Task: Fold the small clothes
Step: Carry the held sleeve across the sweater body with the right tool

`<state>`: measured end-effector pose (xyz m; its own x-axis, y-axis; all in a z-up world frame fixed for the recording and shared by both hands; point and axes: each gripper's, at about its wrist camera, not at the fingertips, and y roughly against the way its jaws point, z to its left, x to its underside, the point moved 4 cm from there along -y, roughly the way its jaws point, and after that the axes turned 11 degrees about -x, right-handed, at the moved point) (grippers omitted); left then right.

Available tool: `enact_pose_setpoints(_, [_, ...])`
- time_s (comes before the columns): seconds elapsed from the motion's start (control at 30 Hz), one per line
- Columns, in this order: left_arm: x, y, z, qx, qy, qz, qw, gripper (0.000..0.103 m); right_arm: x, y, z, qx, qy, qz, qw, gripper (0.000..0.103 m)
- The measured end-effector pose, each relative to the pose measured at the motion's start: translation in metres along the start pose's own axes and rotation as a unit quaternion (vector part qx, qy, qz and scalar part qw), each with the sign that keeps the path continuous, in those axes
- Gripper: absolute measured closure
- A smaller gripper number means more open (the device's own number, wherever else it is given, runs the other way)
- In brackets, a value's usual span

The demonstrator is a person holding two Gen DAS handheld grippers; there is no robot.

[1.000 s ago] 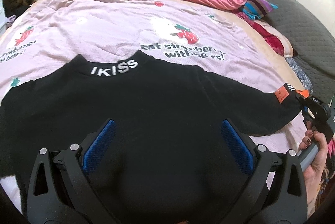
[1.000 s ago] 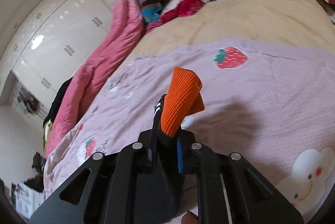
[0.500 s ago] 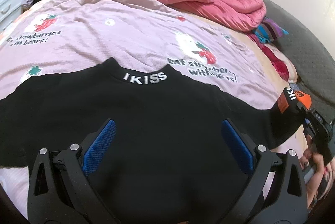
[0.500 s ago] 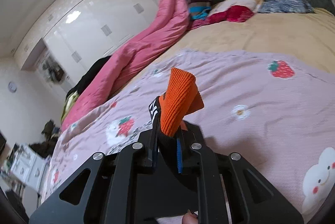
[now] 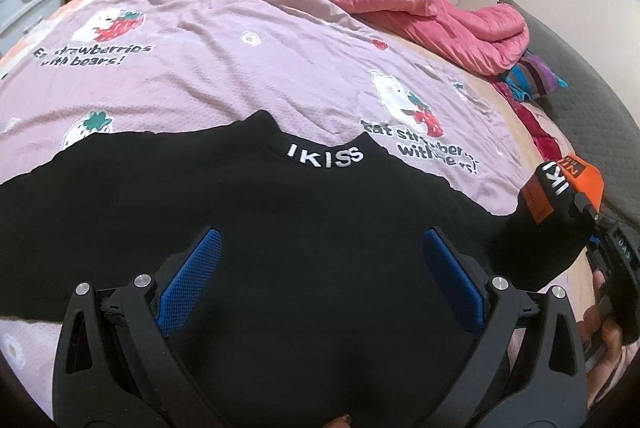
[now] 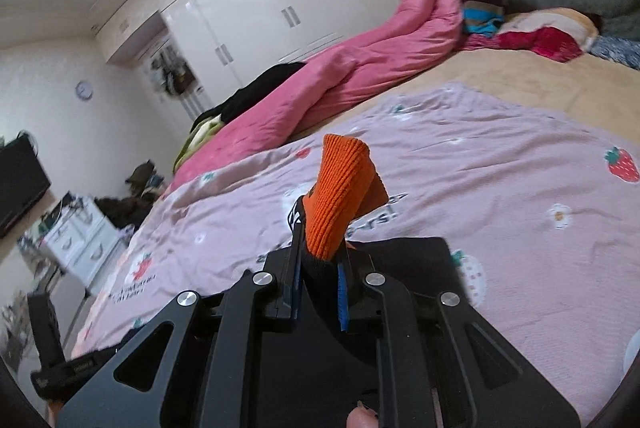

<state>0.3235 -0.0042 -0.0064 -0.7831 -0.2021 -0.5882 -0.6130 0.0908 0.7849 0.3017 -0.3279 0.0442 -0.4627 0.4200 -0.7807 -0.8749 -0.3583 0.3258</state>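
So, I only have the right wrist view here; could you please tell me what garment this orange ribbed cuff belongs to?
Observer: The orange ribbed cuff ends one sleeve of a black long-sleeved top lying spread on the lilac strawberry-print bedsheet.
Operator: Thank you. Does the top carry any marking?
Observer: Yes, white letters reading IKISS run along the neckband.
Operator: And what is the left gripper doing, please?
Observer: The left gripper is over the body of the top with its jaws wide apart and nothing between them, while the right gripper is clamped on the cuff.
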Motion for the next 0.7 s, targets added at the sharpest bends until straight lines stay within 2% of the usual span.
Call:
enact_pose_setpoints(0.13, [-0.002,0.000,0.010,0.013,0.020,0.005,0.9997,0.008,0.006,-0.010,0.017,-0.018,0.020,0.015,1.000,0.090])
enact_pose_setpoints(0.47, [-0.002,-0.006,0.031,0.057,0.074,0.026,0.9953,0.008,0.025,-0.029,0.041,-0.030,0.048,0.042,0.998,0.090])
enact_pose_setpoints(0.7, [-0.001,-0.013,0.047,0.057,0.103,0.036,0.9924,0.008,0.042,-0.045,0.067,-0.043,0.078,0.068,0.994,0.088])
